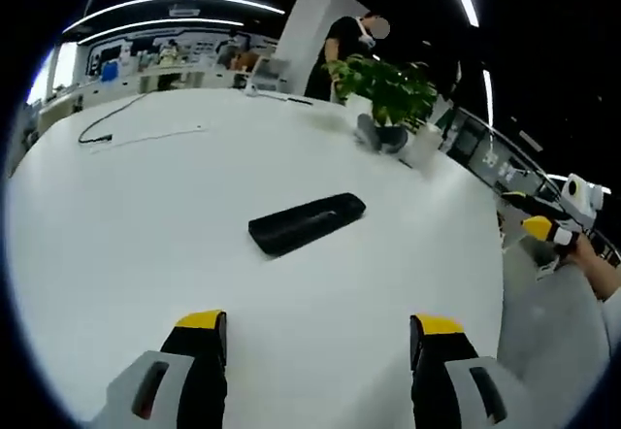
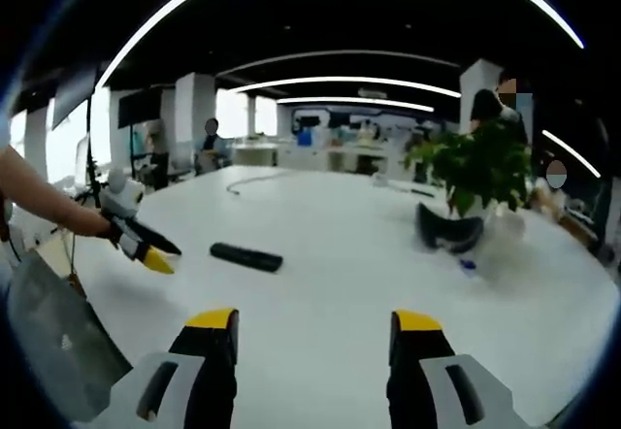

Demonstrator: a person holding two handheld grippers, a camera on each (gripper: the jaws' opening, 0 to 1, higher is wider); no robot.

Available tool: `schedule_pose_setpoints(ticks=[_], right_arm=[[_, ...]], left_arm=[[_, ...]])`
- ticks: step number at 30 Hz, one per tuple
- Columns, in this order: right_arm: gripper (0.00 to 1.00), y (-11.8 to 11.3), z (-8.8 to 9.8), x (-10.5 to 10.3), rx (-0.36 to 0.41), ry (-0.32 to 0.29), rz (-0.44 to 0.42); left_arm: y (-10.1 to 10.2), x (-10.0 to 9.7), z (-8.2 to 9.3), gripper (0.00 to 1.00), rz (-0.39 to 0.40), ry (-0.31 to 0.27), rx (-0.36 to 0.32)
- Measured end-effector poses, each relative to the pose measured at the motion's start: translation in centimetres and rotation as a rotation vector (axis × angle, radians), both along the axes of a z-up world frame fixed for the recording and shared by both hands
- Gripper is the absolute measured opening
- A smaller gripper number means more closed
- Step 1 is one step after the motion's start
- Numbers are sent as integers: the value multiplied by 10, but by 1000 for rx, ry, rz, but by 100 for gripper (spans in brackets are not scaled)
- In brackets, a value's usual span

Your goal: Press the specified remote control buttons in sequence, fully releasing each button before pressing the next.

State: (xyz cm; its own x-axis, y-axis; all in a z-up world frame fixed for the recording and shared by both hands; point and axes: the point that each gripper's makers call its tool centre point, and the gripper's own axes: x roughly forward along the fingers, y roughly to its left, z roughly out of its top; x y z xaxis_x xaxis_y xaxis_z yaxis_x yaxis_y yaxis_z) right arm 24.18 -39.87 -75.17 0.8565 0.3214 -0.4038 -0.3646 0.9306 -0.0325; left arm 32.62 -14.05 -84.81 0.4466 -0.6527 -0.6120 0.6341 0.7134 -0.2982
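The remote (image 1: 307,222) lies flat on the white table (image 1: 146,254), well ahead of the left gripper (image 1: 319,337) and apart from everything else. In the right gripper view the remote (image 2: 246,256) is to the left of centre, with the left gripper (image 2: 155,254) just beside its near end. Its jaws look close together there, which I judge suits pressing a button with the tip. In its own view, however, they stand wide apart, so I cannot tell its state. The right gripper (image 2: 312,334) is released and holds nothing. It hangs back, probably to keep the remote in sight. A plant (image 2: 475,172) stands far to the right, and a cable (image 1: 126,133) lies at the far side.
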Motion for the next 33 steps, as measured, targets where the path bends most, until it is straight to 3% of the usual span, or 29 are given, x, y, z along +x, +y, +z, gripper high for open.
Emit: schedule_pose_setpoints(ticks=[20, 26, 30, 33], right_arm=[[60, 1, -1, 0, 0, 5, 5], [58, 0, 0, 0, -2, 0, 3], [58, 0, 0, 0, -2, 2, 4], [58, 0, 0, 0, -3, 1, 4]], left_arm=[[-22, 43, -9, 80, -116, -52, 125], [-30, 48, -15, 80, -241, -75, 219], [-32, 54, -21, 79, -367, -118, 339], [-40, 60, -19, 80, -394, -135, 339]])
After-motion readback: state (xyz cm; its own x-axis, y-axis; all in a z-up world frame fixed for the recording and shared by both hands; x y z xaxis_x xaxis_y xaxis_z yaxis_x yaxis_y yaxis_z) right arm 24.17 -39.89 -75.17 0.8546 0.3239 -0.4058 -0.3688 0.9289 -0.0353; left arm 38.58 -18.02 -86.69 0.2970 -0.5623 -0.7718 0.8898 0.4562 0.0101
